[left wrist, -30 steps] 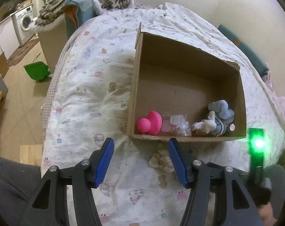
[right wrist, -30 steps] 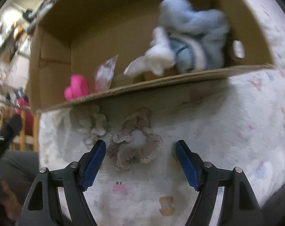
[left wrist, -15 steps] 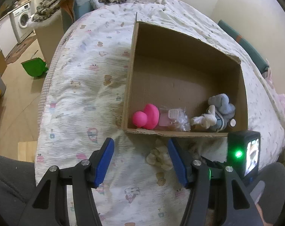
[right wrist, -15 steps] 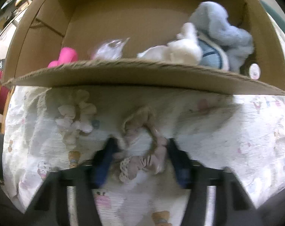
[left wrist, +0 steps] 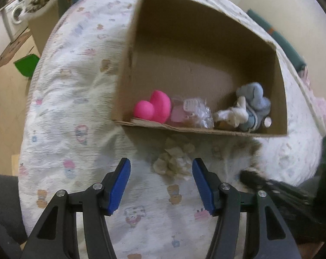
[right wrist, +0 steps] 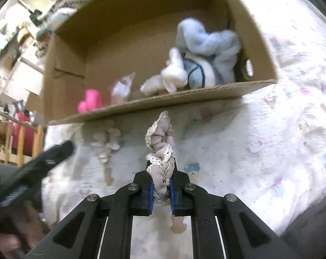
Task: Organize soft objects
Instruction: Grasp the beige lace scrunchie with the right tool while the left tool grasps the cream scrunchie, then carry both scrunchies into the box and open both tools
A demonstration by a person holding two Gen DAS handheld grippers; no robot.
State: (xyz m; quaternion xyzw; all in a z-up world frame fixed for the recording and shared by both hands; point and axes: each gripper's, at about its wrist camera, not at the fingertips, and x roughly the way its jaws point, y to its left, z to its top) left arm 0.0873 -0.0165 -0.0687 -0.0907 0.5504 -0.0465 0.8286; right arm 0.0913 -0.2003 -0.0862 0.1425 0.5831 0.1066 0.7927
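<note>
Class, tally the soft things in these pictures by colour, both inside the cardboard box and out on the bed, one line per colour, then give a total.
Pink: 1, the pink toy in the cardboard box.
Blue and white: 1, the plush toy in the box.
Beige: 1, the lace-edged scrunchie clamped in the right tool.
Cream: 1, the cream scrunchie on the bed before the open left tool.
Total: 4

Home — bedroom | bed [left wrist: 72,99] with cartoon-print sheet at centre | washing machine [left wrist: 14,17] at 10 o'clock — wooden floor [left wrist: 10,99]
</note>
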